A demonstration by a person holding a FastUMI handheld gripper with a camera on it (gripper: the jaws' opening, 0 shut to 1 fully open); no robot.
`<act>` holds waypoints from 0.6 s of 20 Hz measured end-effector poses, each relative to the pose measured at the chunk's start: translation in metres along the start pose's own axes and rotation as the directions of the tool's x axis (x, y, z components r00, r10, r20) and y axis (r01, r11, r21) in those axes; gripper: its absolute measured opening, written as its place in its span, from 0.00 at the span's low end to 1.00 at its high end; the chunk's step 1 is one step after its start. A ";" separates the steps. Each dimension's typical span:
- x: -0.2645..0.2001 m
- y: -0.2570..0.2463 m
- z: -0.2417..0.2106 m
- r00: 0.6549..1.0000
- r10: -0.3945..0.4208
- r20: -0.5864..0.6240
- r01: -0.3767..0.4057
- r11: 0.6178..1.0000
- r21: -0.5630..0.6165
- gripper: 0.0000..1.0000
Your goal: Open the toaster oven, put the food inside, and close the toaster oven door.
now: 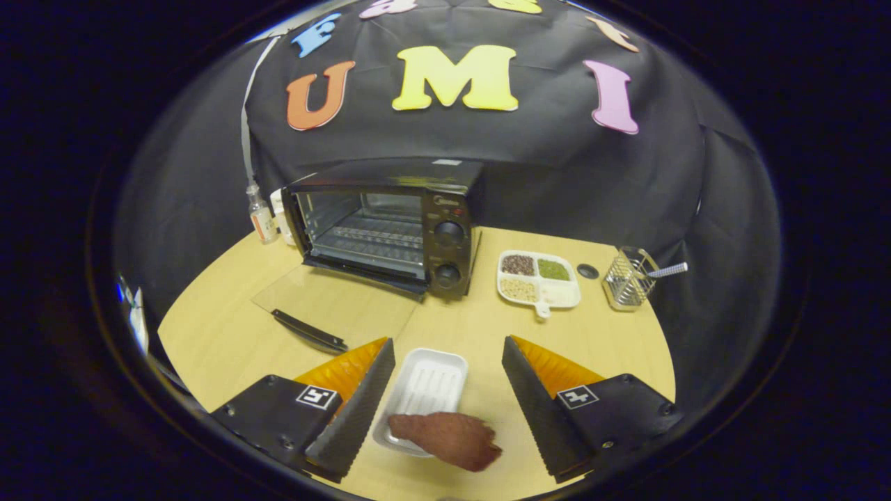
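Your gripper (445,390) was spread wide, its two fingers holding nothing. Between them lay one white tray (426,390) on the counter (598,341), and one brown piece of food (449,438) rested across the tray's near end, partly on the counter. Beyond the fingers stood one toaster oven (390,226), its glass door (334,306) folded down flat with a dark handle (310,330) at its front edge; two knobs (449,233) sat on its panel. Beside it you had one divided dish (537,282) with four compartments, one wire holder (628,280), one small dark disc (588,271), and one bottle (262,217) by the oven's far side.
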State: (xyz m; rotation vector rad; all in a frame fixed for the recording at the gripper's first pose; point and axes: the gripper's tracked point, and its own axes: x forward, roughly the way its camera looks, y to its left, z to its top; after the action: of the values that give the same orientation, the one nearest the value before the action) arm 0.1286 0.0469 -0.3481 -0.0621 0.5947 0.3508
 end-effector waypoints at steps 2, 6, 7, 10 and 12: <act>-0.002 -0.017 -0.019 0.998 0.038 -0.041 -0.037 0.999 0.029 0.99; -0.003 -0.016 -0.055 0.978 0.169 -0.119 -0.156 0.981 0.113 0.98; -0.005 -0.013 -0.062 0.967 0.212 -0.138 -0.194 0.972 0.132 0.97; -0.001 -0.004 -0.080 0.920 0.328 -0.213 -0.275 0.930 0.245 0.86; -0.001 0.002 -0.087 0.881 0.413 -0.229 -0.312 0.874 0.373 0.77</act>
State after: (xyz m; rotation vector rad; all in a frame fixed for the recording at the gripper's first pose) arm 0.0805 0.0345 -0.4190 0.3294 0.9691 0.6158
